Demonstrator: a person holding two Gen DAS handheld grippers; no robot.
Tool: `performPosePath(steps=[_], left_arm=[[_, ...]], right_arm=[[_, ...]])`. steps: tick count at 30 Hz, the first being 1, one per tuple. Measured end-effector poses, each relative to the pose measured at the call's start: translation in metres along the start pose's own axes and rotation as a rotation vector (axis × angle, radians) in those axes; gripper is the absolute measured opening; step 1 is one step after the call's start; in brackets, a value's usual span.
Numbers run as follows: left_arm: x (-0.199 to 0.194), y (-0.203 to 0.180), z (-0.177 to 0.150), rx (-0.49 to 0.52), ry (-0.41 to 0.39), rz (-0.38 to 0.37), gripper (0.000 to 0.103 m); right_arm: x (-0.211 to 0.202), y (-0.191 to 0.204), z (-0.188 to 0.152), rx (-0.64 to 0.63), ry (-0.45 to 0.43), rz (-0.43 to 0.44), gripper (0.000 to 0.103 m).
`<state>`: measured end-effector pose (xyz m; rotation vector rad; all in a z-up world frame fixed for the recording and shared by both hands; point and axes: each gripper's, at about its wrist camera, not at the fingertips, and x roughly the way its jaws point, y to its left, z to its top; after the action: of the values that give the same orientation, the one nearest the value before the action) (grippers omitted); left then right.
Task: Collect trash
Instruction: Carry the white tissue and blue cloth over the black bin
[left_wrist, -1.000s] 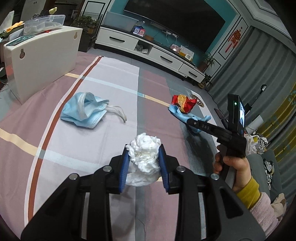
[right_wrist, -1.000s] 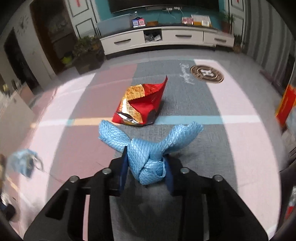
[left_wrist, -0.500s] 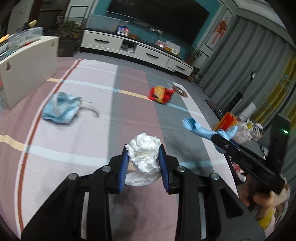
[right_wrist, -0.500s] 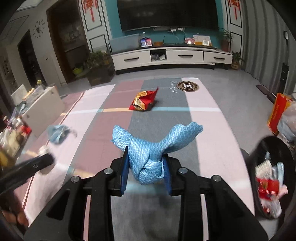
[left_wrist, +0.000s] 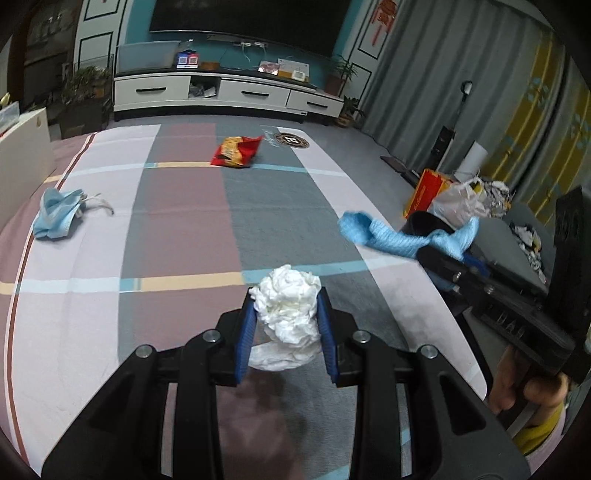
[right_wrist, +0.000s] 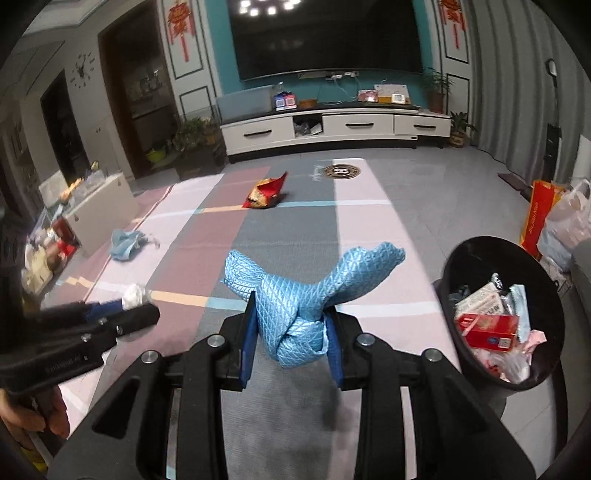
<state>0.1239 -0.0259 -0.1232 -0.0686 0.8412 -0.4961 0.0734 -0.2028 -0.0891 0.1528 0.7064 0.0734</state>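
My left gripper (left_wrist: 286, 332) is shut on a crumpled white tissue (left_wrist: 288, 314) and holds it above the patchwork sheet (left_wrist: 177, 229). My right gripper (right_wrist: 291, 332) is shut on a knotted blue cloth (right_wrist: 306, 295), which also shows in the left wrist view (left_wrist: 391, 240). A black trash bin (right_wrist: 506, 314) with wrappers and a red box stands right of my right gripper, off the sheet's right edge. A red snack bag (left_wrist: 236, 151) and a blue face mask (left_wrist: 55, 218) lie on the sheet.
A white TV cabinet (right_wrist: 332, 127) lines the far wall. A white low table (left_wrist: 22, 162) stands at the left. A red paper bag (right_wrist: 537, 214) and a white plastic bag (right_wrist: 569, 218) sit on the floor beyond the bin.
Both grippers have risen and swung right toward the bin, each keeping its load. The bin has come into the right wrist view. The snack bag and mask lie farther off.
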Motion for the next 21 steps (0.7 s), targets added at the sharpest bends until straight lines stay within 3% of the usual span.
performPosePath(steps=[8, 21], left_arm=[[0.010, -0.051, 0.014, 0.069, 0.010, -0.028, 0.032], [0.053, -0.145, 0.043, 0.193, 0.032, -0.104, 0.032]], right_arm=[[-0.028, -0.041, 0.006, 0.091, -0.066, -0.016, 0.033], [-0.055, -0.115, 0.000, 0.237, -0.116, -0.145, 0.033]])
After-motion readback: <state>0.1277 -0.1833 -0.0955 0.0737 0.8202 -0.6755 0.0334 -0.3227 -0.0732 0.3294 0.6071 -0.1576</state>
